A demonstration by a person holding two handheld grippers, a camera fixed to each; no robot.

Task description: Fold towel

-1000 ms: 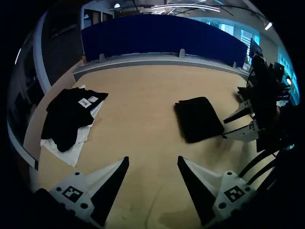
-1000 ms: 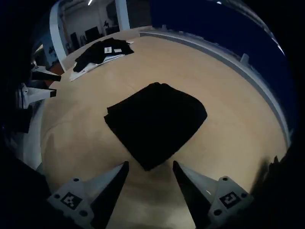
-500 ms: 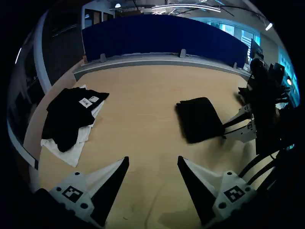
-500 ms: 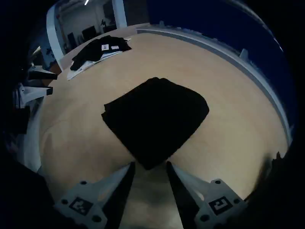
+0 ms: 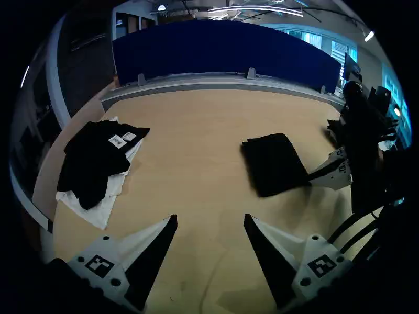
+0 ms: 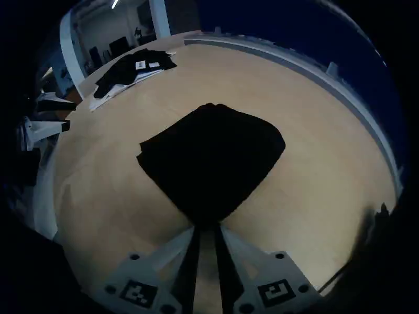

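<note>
The left gripper [image 5: 209, 217] hovers low over the bench [image 5: 209, 120], its fingers spread wide with bare wood between them. Over in the right gripper view, the right gripper [image 6: 207, 229] sits low and level, fingers drawn almost together and nipping the near corner of the towel [image 6: 212, 157]. The towel lies straight ahead of those fingertips. It is black, folded into a thick, roughly square pad with slightly rounded edges, and it lies flat on the bench. There is open wood all round it, out to the blue partition [image 5: 220, 52] at the far edge. Well off to the left of the left fingers, a heap of black and white cloths [image 5: 97, 162] rests near the bench's edge.
</note>
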